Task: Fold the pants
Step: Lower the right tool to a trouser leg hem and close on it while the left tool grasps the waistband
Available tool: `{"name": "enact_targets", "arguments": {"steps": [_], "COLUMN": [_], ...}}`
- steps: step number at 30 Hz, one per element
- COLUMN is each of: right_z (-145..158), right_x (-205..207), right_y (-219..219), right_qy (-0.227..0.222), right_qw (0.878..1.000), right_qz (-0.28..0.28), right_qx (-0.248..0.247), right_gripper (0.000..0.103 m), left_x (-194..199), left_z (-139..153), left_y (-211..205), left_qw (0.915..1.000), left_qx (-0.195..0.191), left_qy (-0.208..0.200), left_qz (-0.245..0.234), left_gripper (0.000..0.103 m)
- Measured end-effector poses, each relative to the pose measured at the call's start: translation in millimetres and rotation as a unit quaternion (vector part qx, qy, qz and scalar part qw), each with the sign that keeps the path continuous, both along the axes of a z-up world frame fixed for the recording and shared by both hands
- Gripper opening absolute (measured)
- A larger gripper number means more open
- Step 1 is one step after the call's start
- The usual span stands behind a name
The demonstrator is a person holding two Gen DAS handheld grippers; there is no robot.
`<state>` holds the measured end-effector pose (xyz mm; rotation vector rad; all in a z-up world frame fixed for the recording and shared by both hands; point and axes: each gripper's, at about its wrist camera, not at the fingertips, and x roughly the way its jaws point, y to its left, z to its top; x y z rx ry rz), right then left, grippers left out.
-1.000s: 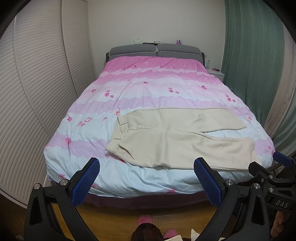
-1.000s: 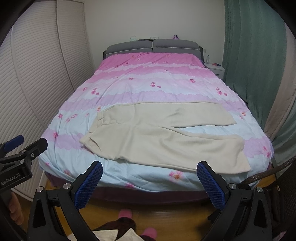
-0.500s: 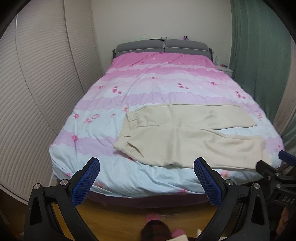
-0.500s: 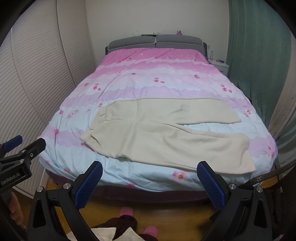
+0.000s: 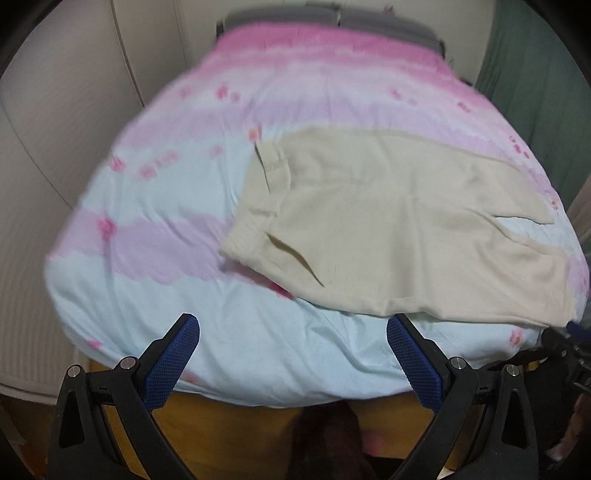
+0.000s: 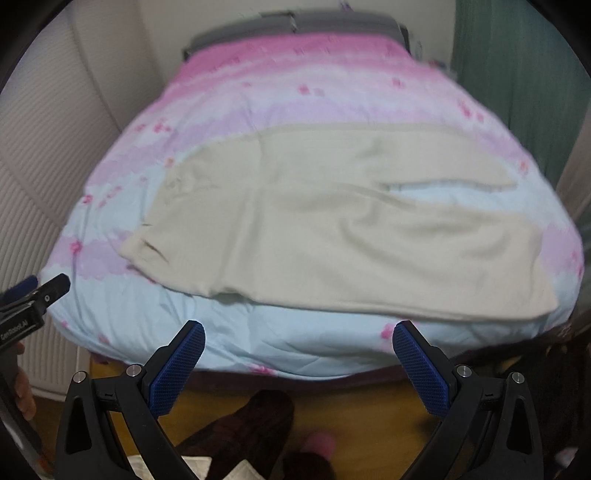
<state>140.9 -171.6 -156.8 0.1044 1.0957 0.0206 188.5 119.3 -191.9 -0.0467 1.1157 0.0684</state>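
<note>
Cream pants lay flat near foot of bed, long way across it: waistband left, legs right. Left gripper and right gripper gaped wide, held nothing, above bed edge.

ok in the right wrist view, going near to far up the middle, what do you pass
right claw, open, over the wooden floor → pale blue foot edge of the duvet → cream pants lying flat across the bed → pink bands of the duvet → grey headboard
</note>
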Motion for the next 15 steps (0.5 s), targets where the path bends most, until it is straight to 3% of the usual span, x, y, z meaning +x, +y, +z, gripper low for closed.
{"name": "enact_targets", "arguments": {"steps": [3,8,15], "right_z": [-36.5,-95.9,-145.0], "right_x": [27.8,62.4,74.4], "right_y": [-3.6,-12.4,-26.6], "right_qy": [0.040,0.104,0.161], "right_qw": [0.999,0.990,0.971], "right_qz": [-0.031,-0.092,-0.165], "right_qx": [0.008,0.031,0.061], "right_gripper": [0.102,0.100,0.097], "left_x": [34.7,78.0,108.4], "left_z": [-33.7,-82.4,-149.6], "left_y": [14.7,26.6,25.4], "left_qw": [0.9986,0.9943,0.9833], "left_qx": [-0.027,-0.039,-0.048], "left_qy": [0.043,0.098,0.175], "left_qz": [0.011,0.015,0.015], "left_gripper": [0.103,0.103,0.103]}}
